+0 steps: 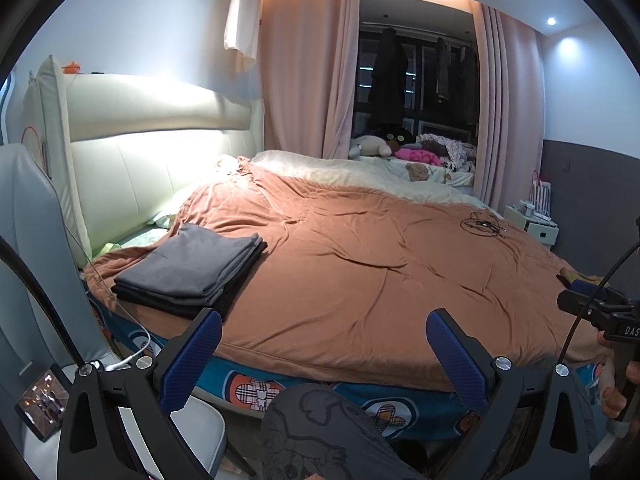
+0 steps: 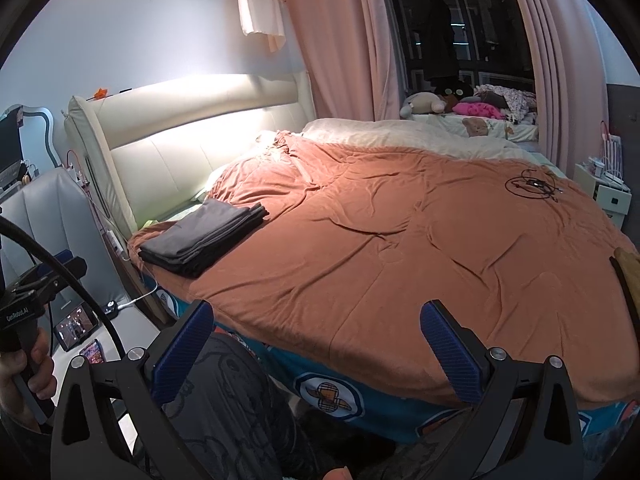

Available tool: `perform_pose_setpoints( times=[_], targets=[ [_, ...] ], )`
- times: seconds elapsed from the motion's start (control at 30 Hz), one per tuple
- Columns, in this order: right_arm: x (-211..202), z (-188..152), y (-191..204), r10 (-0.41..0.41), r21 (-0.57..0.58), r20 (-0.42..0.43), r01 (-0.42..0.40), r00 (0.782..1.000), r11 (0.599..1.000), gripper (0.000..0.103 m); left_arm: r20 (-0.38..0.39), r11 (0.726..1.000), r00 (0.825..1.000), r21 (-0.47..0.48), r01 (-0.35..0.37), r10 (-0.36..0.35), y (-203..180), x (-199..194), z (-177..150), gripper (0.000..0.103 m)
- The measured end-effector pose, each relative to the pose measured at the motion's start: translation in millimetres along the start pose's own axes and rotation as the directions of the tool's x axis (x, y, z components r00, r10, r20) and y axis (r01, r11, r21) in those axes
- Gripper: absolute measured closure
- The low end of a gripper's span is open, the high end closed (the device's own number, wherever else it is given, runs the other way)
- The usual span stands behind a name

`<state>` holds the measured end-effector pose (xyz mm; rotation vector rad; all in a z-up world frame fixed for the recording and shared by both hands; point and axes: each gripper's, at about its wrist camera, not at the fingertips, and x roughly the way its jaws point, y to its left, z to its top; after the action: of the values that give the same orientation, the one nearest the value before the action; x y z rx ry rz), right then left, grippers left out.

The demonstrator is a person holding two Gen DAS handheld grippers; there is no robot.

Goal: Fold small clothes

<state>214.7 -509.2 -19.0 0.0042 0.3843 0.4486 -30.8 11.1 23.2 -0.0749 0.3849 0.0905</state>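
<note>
A: Report the state of each tool.

B: The left tool (image 1: 324, 354) has its blue-padded jaws spread wide with nothing between them. It is held off the near edge of the bed (image 1: 304, 384), above the person's patterned trouser leg (image 1: 312, 436). The right tool (image 2: 316, 346) is likewise spread wide and empty, also held at the near edge of the bed.

A: Location of the clothes?

B: A stack of folded clothes (image 1: 192, 272), grey on top and darker beneath, lies on the orange blanket (image 1: 360, 264) at the bed's near left corner, close to the padded headboard (image 1: 152, 152). Neither tool touches it; the left tool's left finger (image 1: 192, 360) sits just in front of it in that view.

A: Anything else on the blanket?

B: A tangle of thin black cable (image 1: 482, 225) lies on the far right, well apart from the stack. A phone (image 1: 42, 404) with a lit screen lies on a white surface left of the bed.
</note>
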Motion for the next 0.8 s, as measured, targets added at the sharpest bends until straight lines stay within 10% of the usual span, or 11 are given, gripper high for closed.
perform_pose_setpoints(
  times=[0.8],
  targets=[
    [-13.3,-0.1,-4.1,-0.026,-0.017,0.023,0.026,0.999,1.000,0.000,0.013,1.000,1.000,0.008,0.010,-0.011,-2.5,-11.5,1.1,0.000]
  ],
)
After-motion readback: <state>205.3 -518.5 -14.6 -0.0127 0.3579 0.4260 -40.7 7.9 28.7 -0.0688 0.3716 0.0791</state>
